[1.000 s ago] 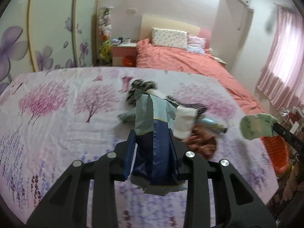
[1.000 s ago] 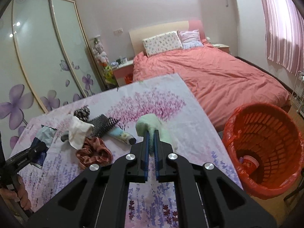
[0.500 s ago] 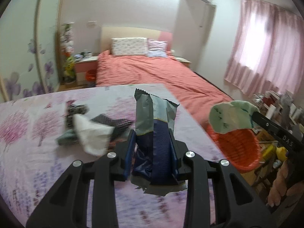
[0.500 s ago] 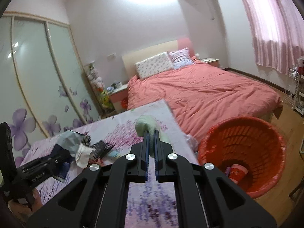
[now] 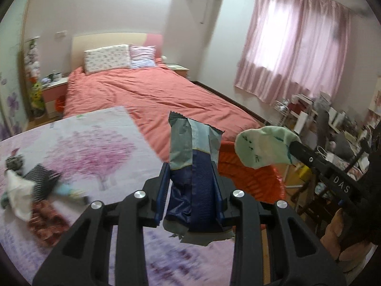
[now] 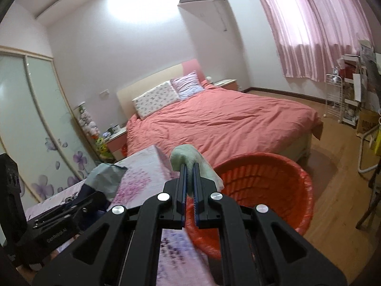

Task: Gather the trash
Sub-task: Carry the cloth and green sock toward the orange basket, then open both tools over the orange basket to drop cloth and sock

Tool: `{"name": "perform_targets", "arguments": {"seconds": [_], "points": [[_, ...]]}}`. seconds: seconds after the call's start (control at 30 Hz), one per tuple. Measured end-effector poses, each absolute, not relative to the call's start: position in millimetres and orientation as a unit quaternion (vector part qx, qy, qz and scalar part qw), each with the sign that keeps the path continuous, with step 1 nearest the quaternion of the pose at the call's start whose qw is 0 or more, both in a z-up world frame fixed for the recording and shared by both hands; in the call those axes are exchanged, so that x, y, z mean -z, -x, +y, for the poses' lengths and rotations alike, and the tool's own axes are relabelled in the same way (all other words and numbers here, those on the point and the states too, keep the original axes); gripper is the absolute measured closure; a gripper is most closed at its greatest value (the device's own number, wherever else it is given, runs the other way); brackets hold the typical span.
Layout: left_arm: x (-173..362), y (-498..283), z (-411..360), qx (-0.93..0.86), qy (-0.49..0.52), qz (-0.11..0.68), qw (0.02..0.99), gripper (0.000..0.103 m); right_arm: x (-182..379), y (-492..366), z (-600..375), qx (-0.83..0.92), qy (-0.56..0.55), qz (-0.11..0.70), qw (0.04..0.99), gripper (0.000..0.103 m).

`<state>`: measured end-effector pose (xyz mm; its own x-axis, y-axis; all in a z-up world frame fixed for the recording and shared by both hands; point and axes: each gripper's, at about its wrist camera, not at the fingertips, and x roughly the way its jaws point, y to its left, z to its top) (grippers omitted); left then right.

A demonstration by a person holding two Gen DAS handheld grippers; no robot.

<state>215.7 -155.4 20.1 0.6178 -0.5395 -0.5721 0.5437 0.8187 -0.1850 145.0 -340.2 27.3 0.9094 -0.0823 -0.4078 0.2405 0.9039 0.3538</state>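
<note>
My left gripper (image 5: pixel 190 178) is shut on a blue and grey snack wrapper (image 5: pixel 193 152) and holds it upright over the table's right edge. My right gripper (image 6: pixel 189 181) is shut on a pale green sock (image 6: pixel 188 159), which also shows in the left wrist view (image 5: pixel 264 147), held above the near rim of the orange basket (image 6: pixel 266 190). The basket (image 5: pixel 250 181) stands on the floor just right of the table. The wrapper also shows at the left of the right wrist view (image 6: pixel 104 178).
The table has a floral cloth (image 5: pixel 78 150) with a white tissue (image 5: pixel 19 190), a black brush (image 5: pixel 45 181) and a reddish-brown scrunchie (image 5: pixel 45 224) at its left. A pink bed (image 6: pixel 226 124) lies behind. A cluttered rack (image 6: pixel 350 100) stands at the right wall.
Both grippers have swung right, away from the table items and toward the orange basket, each still holding its item. The sock now hangs over the basket's rim.
</note>
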Motion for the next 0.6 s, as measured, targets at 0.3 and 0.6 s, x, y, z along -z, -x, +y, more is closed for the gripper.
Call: {"name": "perform_targets", "arguments": {"seconds": [0.3, 0.6], "points": [[6, -233, -225, 0.342, -0.025, 0.334, 0.878, 0.070, -7, -150, -383, 0.107, -0.239, 0.191, 0.946, 0.098], [37, -252, -259, 0.340, -0.045, 0.362, 0.867, 0.052, 19, -159, -409, 0.106, -0.262, 0.216, 0.935, 0.093]]}}
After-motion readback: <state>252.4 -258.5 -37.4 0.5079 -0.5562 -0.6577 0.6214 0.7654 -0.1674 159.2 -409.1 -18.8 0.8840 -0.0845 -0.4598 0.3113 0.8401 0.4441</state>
